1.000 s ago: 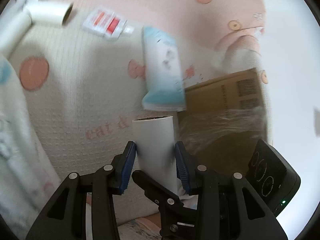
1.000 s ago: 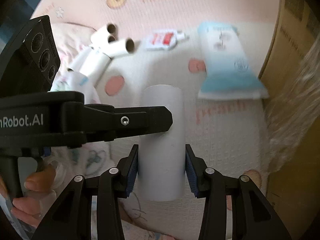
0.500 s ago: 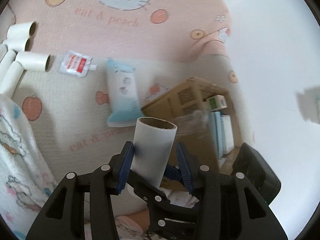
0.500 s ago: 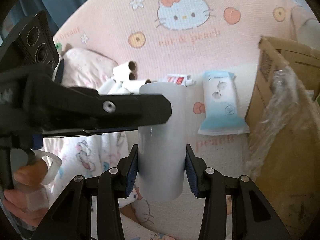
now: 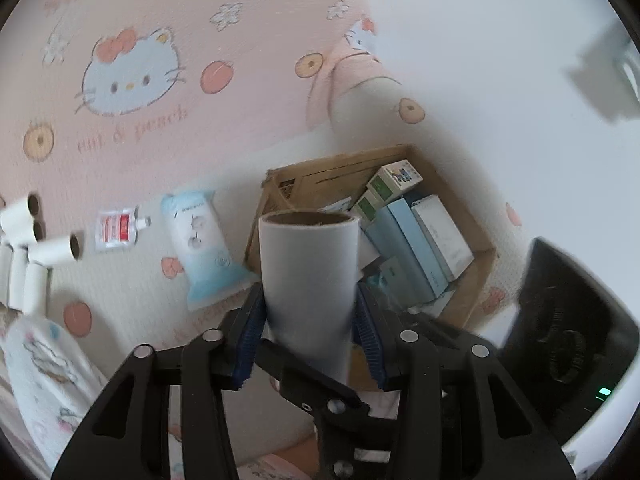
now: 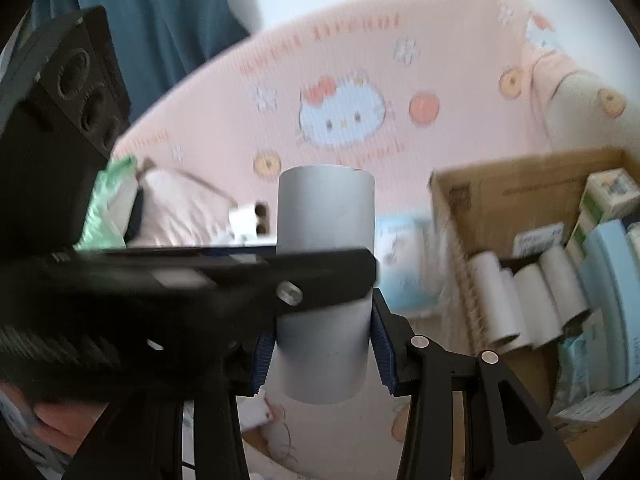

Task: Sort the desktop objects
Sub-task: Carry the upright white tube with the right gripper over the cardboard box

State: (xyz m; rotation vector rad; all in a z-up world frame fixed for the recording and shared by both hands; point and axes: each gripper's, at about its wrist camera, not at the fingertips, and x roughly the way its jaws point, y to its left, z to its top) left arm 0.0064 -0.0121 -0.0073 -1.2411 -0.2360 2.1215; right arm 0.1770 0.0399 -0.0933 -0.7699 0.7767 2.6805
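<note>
Three rolls (image 6: 528,296) in right view only

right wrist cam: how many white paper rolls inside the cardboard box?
3 white paper rolls side by side in the brown cardboard box: left, middle, right. Blurred; more may hide between. Excludes the white roll in the right tool.

This is a home, most likely a bedroom. Beyond the tongs lies a soft pink blanket (image 5: 168,128) printed with a cartoon cat and peaches, and it spreads under them too. A blue curtain (image 6: 160,20) hangs far up to their left. To their right stands a cardboard box (image 5: 476,248) with small household packs inside. A plain white wall (image 5: 500,60) rises behind it.
</note>
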